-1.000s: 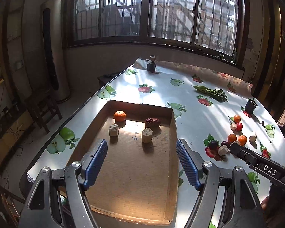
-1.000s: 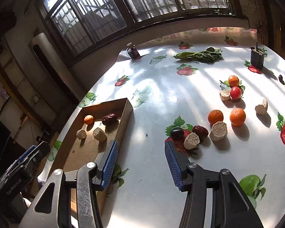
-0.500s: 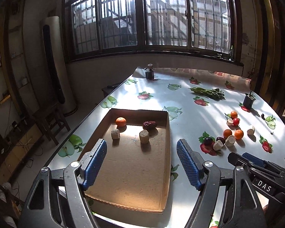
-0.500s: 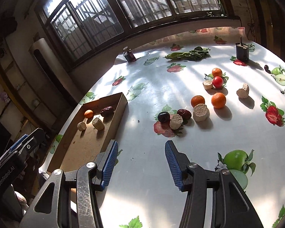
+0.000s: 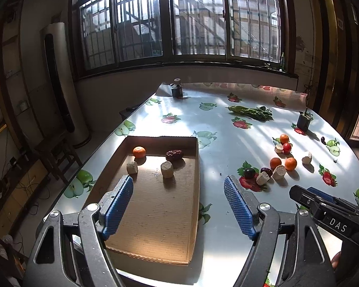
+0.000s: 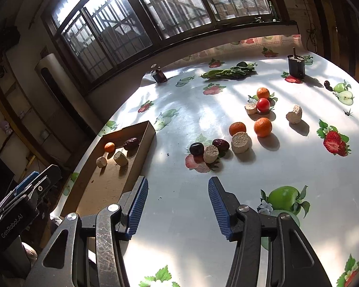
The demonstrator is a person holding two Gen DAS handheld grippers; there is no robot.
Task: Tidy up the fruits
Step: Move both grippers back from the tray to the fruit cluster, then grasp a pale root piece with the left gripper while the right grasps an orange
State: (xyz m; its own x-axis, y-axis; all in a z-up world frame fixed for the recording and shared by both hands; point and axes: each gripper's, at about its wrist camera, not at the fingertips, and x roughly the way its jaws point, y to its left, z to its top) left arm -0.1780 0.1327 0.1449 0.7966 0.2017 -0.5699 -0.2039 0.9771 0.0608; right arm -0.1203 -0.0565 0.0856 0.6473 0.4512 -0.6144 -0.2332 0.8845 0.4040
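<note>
Now both my grippers, left (image 5: 178,206) and right (image 6: 178,206), gape empty between picks; next I reach for the plum (image 6: 195,148), then the tray (image 5: 195,191).

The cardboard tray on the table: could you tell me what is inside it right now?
The cardboard tray holds one orange, one dark red date and two pale cylindrical pieces. Its near end is partly hidden behind the left gripper.

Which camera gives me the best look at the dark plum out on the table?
The right wrist view: the dark plum sits near the frame's middle, large and sunlit, beside a beige cut piece. In the left wrist view the plum is smaller, off to the right, partly shaded.
</note>
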